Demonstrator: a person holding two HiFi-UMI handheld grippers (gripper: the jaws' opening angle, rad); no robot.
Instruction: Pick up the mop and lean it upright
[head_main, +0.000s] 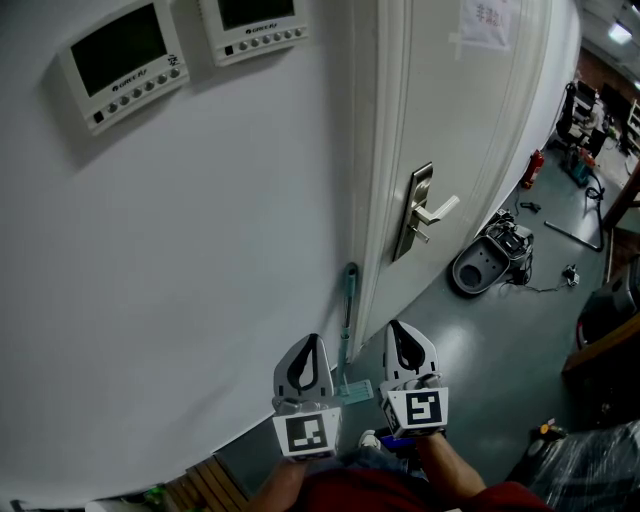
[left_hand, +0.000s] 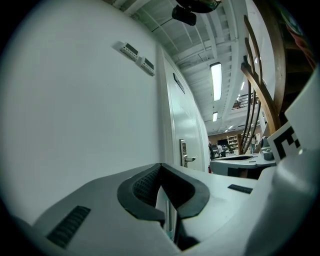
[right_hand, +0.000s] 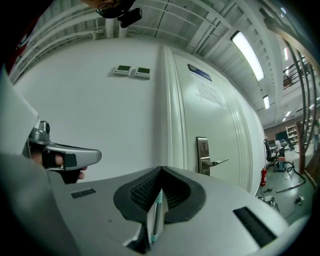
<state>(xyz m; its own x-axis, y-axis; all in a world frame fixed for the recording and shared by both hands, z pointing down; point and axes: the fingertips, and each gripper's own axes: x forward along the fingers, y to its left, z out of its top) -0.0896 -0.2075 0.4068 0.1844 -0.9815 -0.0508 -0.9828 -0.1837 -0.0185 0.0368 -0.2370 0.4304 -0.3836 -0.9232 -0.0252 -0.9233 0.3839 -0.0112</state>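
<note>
We're looking straight down at the wall (head_main: 200, 250) and there's the mop (head_main: 349, 300), standing upright with its teal handle leaning in the corner where the wall meets the white door frame (head_main: 375, 200), its pale flat head (head_main: 353, 391) down on the floor (head_main: 500, 340). It sits right between our two tools and touches neither. Our left gripper (head_main: 311, 340) is on the wall side of the handle, pointing level at the wall; in the left gripper view (left_hand: 161, 166) its jaws are closed tip to tip with nothing clamped. Our right gripper (head_main: 400, 330) is on the door side, also level; in the right gripper view (right_hand: 161, 169) its tips meet too, and through the slot behind them we catch a thin sliver of the teal handle (right_hand: 155, 212), which the head view shows standing clear of the jaws. That same view picks up the left gripper (right_hand: 65, 157) off to its left, a fingertip showing on it. Up the wall we have two white control panels (head_main: 125, 60) (head_main: 255, 25) with dark screens. The door (head_main: 470, 130) is closed, its metal lever handle (head_main: 435, 212) sticking out. Farther along the floor lie a round grey machine (head_main: 480, 265) by the door's foot and a red fire extinguisher (head_main: 530, 168) against the wall.
</note>
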